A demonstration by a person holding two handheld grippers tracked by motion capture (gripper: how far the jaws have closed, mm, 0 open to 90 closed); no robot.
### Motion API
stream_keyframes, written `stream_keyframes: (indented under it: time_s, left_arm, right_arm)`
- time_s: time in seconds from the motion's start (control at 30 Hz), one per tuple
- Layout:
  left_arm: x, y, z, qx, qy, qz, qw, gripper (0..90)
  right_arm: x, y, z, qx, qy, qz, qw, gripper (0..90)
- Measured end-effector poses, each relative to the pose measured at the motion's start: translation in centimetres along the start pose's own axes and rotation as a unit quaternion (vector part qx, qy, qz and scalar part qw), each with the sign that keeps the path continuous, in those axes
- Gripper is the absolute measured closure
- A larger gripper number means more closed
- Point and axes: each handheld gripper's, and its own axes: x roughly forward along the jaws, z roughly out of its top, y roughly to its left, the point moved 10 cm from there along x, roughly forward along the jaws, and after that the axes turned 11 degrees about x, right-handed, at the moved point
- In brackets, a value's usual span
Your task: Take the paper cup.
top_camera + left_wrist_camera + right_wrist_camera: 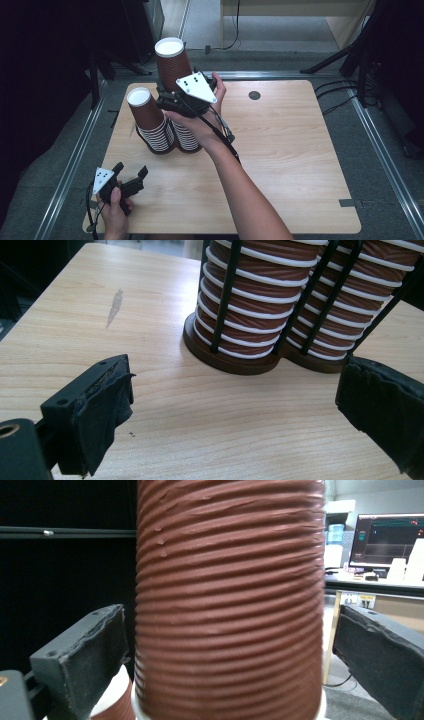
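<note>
Two stacks of brown ribbed paper cups stand in a black wire holder (230, 362) at the back left of the wooden table (290, 160). The left stack (150, 122) is shorter and the right stack (172, 62) taller. My right gripper (170, 97) is at the upper part of the right stack, open. Its jaws stand either side of the top cup (230, 605), and a thin gap shows on each side. My left gripper (131, 170) is open and holds nothing, low near the table's front left corner. It faces the holder's base from a short way off.
A small dark round hole (254, 95) lies at the table's back middle. Metal rails (75, 160) run along the table's sides. Black stand legs (345, 55) are at the back right. A lit monitor (385, 540) sits far behind the cups.
</note>
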Motion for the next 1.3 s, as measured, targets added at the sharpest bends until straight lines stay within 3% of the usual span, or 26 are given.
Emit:
stream_keyframes:
  time_s: [0.37,0.73,0.9,1.07,1.3]
  left_arm:
    - [0.0,0.1,0.0,-0.004,0.001,-0.003,1.0,2.0]
    - [0.1,0.0,0.0,-0.004,0.001,-0.003,1.0,2.0]
    - [0.1,0.0,0.0,-0.005,0.001,-0.005,1.0,1.9]
    - [0.1,0.0,0.0,-0.005,0.001,-0.006,1.0,2.0]
    - [0.1,0.0,0.0,-0.006,0.001,-0.008,1.0,2.0]
  right_arm:
    - [1.2,0.1,-0.4,0.0,0.006,-0.019,0.9998,8.5]
    - [1.1,0.2,0.1,0.001,0.017,-0.015,0.9997,10.5]
    - [0.9,0.7,1.4,0.006,0.0,-0.008,1.0,11.5]
    - [1.0,1.4,2.8,-0.01,-0.012,-0.007,0.9999,11.7]
    - [1.0,1.8,4.2,-0.003,-0.027,-0.002,0.9996,11.9]
